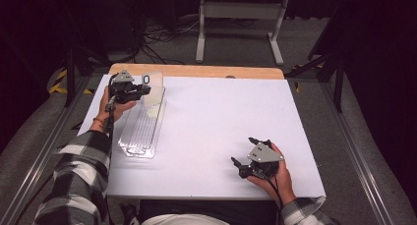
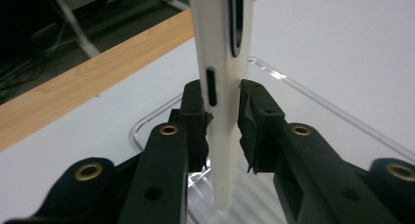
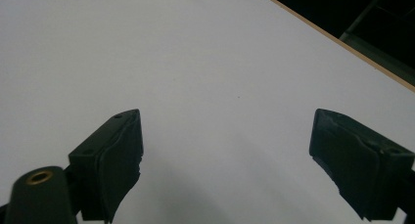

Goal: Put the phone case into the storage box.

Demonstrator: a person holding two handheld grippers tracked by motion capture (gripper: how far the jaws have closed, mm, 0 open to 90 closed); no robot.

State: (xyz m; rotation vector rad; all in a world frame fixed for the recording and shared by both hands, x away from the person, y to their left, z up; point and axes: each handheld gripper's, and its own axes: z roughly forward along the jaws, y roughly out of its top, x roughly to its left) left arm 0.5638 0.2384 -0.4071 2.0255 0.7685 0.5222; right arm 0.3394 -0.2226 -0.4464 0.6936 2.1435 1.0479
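1. We see a white bench (image 1: 221, 126) with a strip of bare wood along its far edge.
2. Near the far left corner of the bench lies a clear ribbed plastic tray (image 1: 142, 129), long and narrow, its length running from the near side toward the far side.
3. At the tray's far end a flat white plastic panel with a black oval opening (image 1: 153, 86) stands upright on its edge.
4. In the left gripper view the lower end of this panel (image 2: 222, 111) is inside the tray (image 2: 274, 75), and a dark slot sits in its narrow side.
5. The left gripper (image 1: 135, 90), in the left hand (image 1: 115, 107) at the far left corner, has its jaws narrow, one on each side of the panel.
6. In the left gripper view the right pad (image 2: 249, 119) stands a sliver off the panel, while the left pad (image 2: 198, 121) is at its face; whether it presses we cannot tell.
7. The right gripper (image 1: 244, 154) rests in the right hand (image 1: 273, 178) near the near right corner of the bench, well apart from the tray.
8. Its jaws stand wide, with bare white surface between them in the right gripper view (image 3: 225, 150).
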